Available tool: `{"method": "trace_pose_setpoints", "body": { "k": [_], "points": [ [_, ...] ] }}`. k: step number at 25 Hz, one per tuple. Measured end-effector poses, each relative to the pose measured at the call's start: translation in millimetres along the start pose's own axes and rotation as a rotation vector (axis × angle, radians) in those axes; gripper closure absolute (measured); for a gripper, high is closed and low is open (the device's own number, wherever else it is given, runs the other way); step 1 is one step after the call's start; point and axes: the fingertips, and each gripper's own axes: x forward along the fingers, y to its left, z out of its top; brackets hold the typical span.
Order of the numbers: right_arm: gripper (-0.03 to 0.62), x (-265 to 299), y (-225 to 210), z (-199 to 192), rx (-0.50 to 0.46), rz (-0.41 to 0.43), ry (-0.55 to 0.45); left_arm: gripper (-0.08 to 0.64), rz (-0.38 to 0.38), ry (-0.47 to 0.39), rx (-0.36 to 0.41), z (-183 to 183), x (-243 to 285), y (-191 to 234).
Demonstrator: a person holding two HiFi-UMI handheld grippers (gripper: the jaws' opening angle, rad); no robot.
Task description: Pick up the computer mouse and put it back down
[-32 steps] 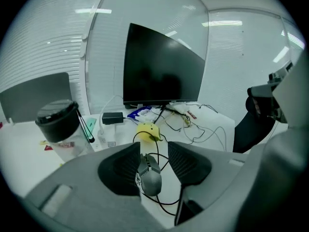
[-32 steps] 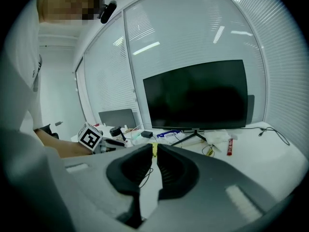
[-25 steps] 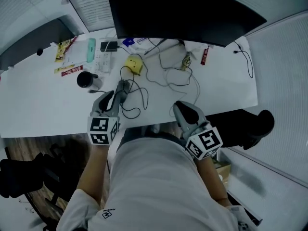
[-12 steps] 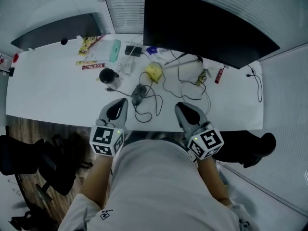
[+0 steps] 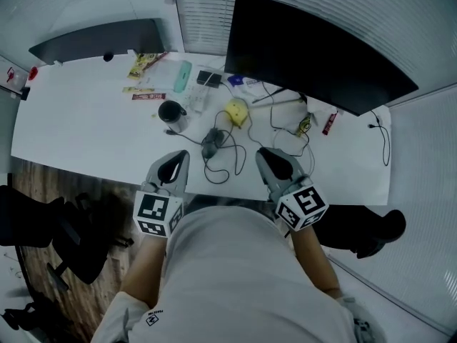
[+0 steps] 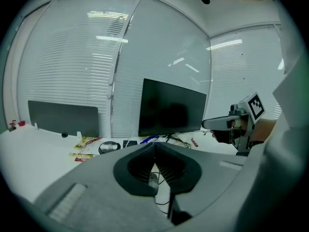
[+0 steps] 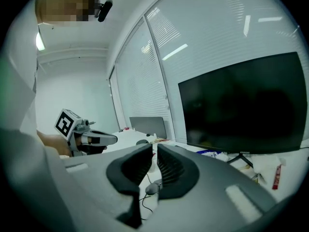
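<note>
"What is the left gripper [image 5: 183, 156] doing?"

"Its jaws are pressed tight together. Nothing is in them. It hangs over the near edge of the white desk [image 5: 78, 138]."

"And the right gripper [image 5: 265, 154]?"

"I think there is just a thin gap between its jaws. Nothing is in it."

"What is the big thing at the back?"

"A black monitor [image 5: 314, 48]."

"Where is the computer mouse [image 5: 211, 143]?"

"It lies on the desk, a bit past the two grippers and between them. Neither one touches it."
</note>
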Motion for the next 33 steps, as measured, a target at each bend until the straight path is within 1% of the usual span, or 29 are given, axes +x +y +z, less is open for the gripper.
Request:
{"method": "trace_pose_setpoints", "body": {
  "k": [3,10,17,23,33],
  "points": [
    [0.56,3.4,2.4,0.8,-0.003,0.01,0.0,0.551,0.005,-0.001,-0.003,-1.0,-1.8,0.6],
    [0.56,6.5,6.6,2.7,-0.026,0.029,0.005,0.551,-0.014,-0.025,0.0,5.2,0.8,-0.9],
    [0.56,4.5,6.3,-1.7,-0.024,0.037,0.023,0.551,-0.015,-0.016,-0.003,2.9,3.3,-1.6],
    [0.56,2.6,10.0,-1.9,-0.037,0.047,0.025,0.551,-0.001,-0.011,-0.006,-1.8,-0.4,-0.2],
    [0.56,-10.1,11.8,-3.7,-0.041,0.035,0.021,0.551,0.001,-0.001,-0.007,-10.2,-10.0,-10.0]
  ]
}}
